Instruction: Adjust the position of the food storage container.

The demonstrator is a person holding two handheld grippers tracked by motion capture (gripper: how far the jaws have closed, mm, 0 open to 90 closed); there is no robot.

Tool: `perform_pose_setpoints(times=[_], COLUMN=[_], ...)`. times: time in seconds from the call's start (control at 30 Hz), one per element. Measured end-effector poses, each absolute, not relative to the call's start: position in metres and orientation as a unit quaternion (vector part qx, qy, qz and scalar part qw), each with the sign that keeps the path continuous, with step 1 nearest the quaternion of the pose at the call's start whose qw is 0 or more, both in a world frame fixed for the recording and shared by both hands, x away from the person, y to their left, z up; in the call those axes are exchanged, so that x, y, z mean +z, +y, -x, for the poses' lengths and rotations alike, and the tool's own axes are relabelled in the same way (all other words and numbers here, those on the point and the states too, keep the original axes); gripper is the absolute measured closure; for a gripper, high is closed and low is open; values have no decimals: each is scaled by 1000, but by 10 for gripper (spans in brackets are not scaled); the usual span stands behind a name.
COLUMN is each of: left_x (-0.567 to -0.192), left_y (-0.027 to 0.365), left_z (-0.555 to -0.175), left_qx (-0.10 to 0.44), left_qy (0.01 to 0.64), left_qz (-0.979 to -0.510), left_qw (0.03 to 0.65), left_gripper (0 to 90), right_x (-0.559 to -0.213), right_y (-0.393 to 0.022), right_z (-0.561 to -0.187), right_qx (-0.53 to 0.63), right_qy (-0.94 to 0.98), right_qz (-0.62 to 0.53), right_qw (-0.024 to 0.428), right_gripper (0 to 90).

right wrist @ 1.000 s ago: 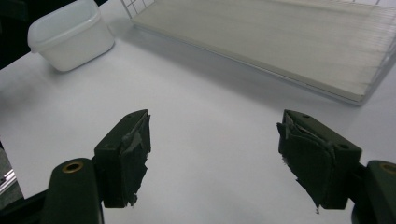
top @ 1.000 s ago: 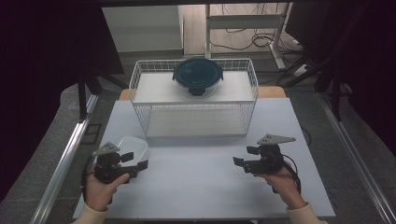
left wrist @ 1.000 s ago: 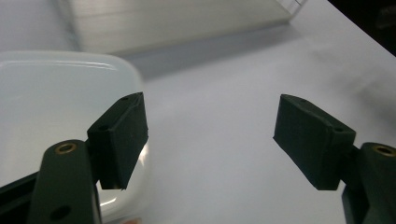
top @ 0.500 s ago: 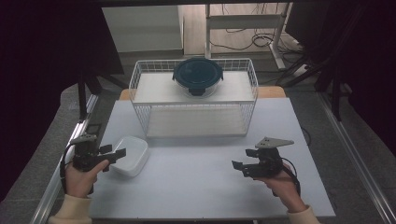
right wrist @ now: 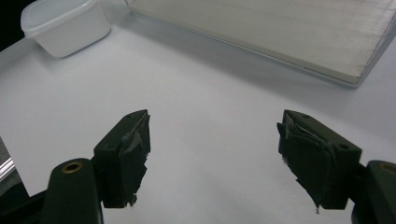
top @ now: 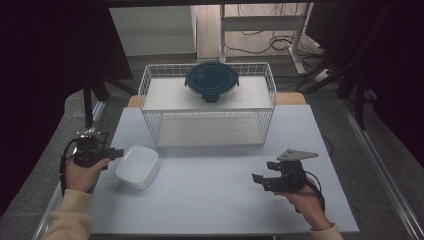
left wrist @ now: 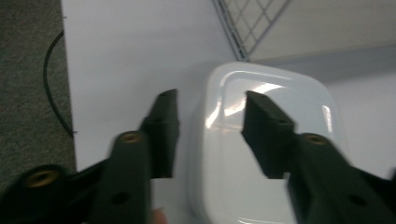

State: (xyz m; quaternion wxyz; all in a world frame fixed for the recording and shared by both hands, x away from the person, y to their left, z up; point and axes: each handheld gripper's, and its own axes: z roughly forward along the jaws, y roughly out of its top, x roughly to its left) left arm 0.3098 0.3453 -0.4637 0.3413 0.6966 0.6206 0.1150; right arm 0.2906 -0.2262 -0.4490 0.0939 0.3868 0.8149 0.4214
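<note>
1. Now at the table's left edge, the left gripper [top: 114,153] sits just beside the white plastic container [top: 137,166], its jaws pointing at the container's near side.
2. Seen along the left gripper [left wrist: 210,109] in its own view, the jaws have just been closing; they stand narrowed on either side of the container's [left wrist: 275,154] rim wall, one outside and one over the inside, with a gap visible between pad and plastic.
3. Resting upright on the white table [top: 210,200], the container lies at the front left, in front of the left corner of the wire basket [top: 150,107] and apart from it.
4. Meanwhile the right gripper [top: 259,180] hovers over the table's front right, well apart from the container, held in the person's hand [top: 305,200].
5. Its own view shows the right gripper [right wrist: 212,158] with jaws spread wide over bare table, nothing between them, the container [right wrist: 65,23] far off at upper left.
6. Atop the basket's upper shelf sits a round dark-lidded glass bowl [top: 212,82].
</note>
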Motion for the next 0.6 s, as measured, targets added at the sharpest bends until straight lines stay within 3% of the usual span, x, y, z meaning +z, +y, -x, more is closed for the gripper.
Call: perform_pose_setpoints(times=[0.1, 0.27, 0.6], left_x=[-466, -475, -496], left_y=[351, 352, 349], left_z=[-314, -318, -321], left_qx=[116, 111, 73], left_qy=[630, 630, 630], left_qz=[-696, -709, -721], left_qw=[325, 296, 277], left_gripper=[763, 881, 900], right_x=[-449, -450, -448], right_y=[-227, -227, -226], right_z=[-291, -291, -291], right_qx=[422, 421, 423], right_qy=[814, 814, 814], right_qz=[-388, -389, -385], right_qw=[95, 95, 101], right_gripper=[248, 247, 249])
